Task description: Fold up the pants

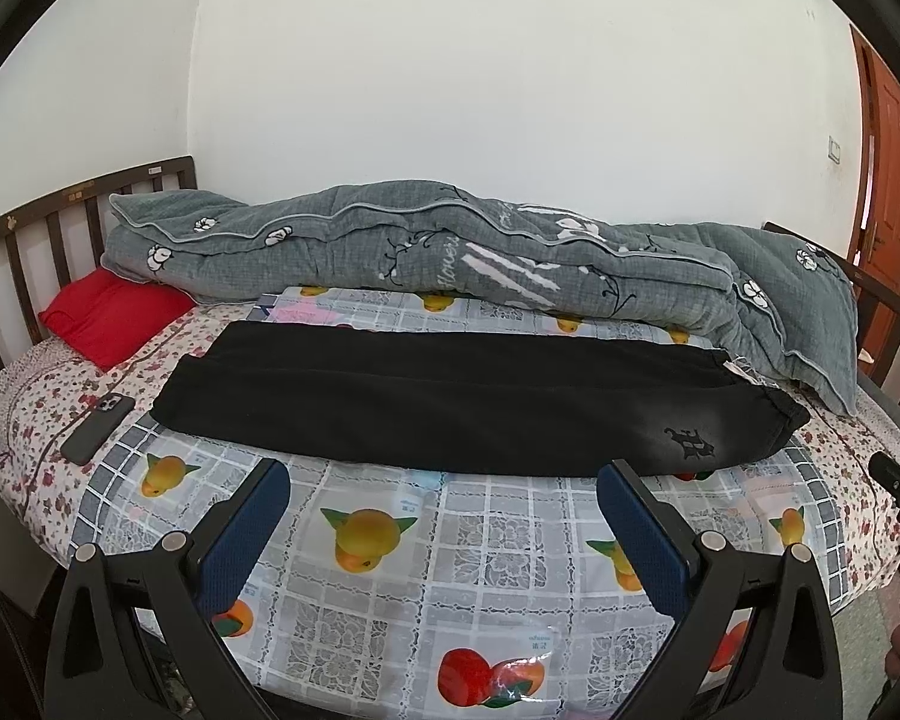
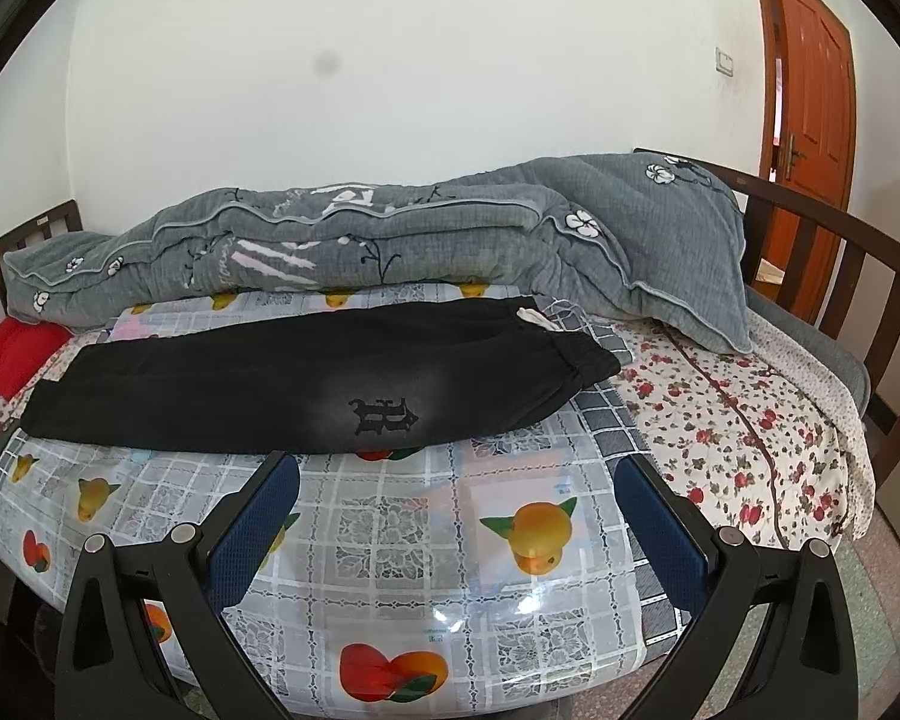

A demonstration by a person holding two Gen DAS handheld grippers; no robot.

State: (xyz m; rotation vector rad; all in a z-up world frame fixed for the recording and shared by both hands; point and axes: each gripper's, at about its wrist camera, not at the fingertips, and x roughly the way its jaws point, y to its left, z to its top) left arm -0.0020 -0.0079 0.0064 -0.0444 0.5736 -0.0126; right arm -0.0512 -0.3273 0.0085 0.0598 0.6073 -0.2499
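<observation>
Ahead, pants [image 1: 450, 402] flat beyond both hand-held grippers, left [image 1: 444, 480] and right [image 2: 459, 474], gaping, empty.

- grey quilt [image 1: 450, 252] with white flowers, bunched up along the wall side of the bed [image 1: 24, 240]
- red pillow [image 1: 111, 315] at the slatted headboard end, partly tucked under the quilt
- dark phone [image 1: 97, 427] lying on the flowery sheet [image 2: 738, 420], just off the left edge of the fruit-print plastic cover [image 1: 450, 540]
- plastic cover is see-through-ish, checked, with oranges and lemons on it, spread over the middle of the bed
- orange-brown door [image 2: 810, 90] off to the right, light switch [image 2: 723, 63] on the white wall near it
</observation>
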